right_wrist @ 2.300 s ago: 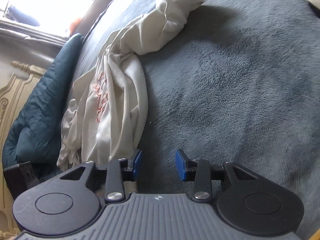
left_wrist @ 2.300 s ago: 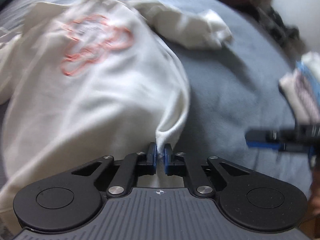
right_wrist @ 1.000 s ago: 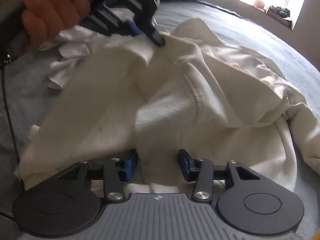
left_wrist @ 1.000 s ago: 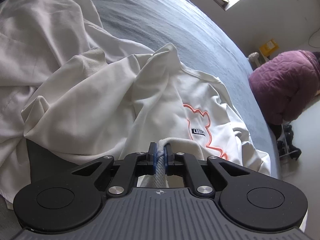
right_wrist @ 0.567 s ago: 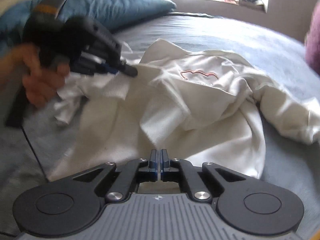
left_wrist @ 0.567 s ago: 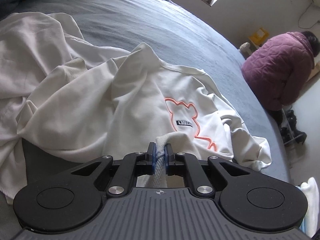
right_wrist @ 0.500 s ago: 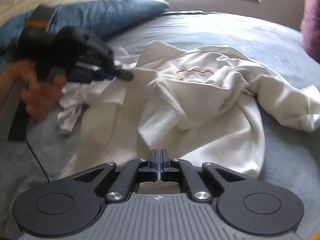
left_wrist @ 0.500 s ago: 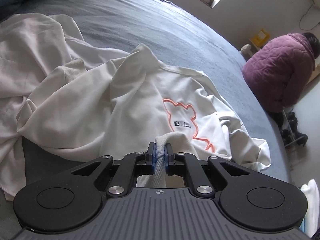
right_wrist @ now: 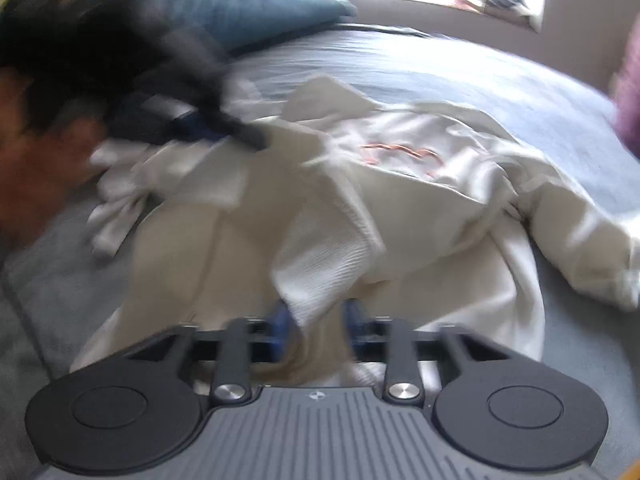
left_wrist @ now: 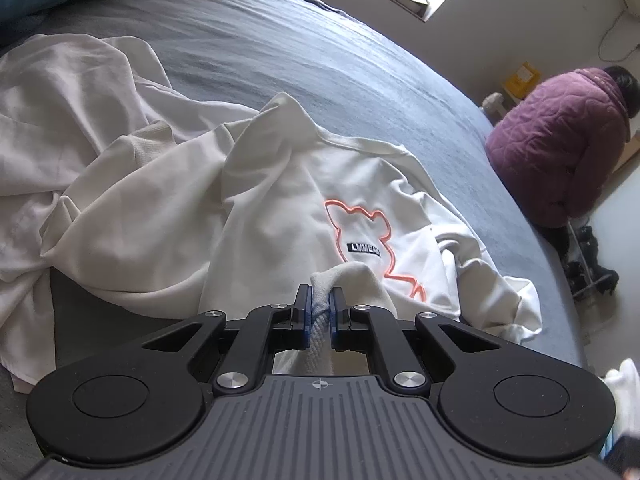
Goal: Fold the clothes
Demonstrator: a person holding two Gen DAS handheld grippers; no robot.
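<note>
A white sweatshirt (left_wrist: 272,208) with an orange outline print lies crumpled on the grey bed (left_wrist: 320,52). My left gripper (left_wrist: 319,300) is shut on a ribbed edge of it, which bunches up between the blue pads. In the blurred right wrist view the sweatshirt (right_wrist: 420,200) spreads ahead. My right gripper (right_wrist: 318,318) stands open, with a ribbed flap of the cloth lying between its fingers. The left gripper (right_wrist: 252,136) shows there as a dark blur at the upper left, held by a hand (right_wrist: 36,168).
A second pale garment (left_wrist: 80,92) lies bunched to the left of the sweatshirt. A person in a purple quilted jacket (left_wrist: 560,140) crouches beyond the bed's right edge. A blue pillow (right_wrist: 260,12) sits at the head of the bed. White folded cloth (left_wrist: 624,392) is at the lower right.
My right gripper's fingers were shut half a second ago and now stand apart around the ribbed flap. The left gripper keeps its hold and has barely moved.
</note>
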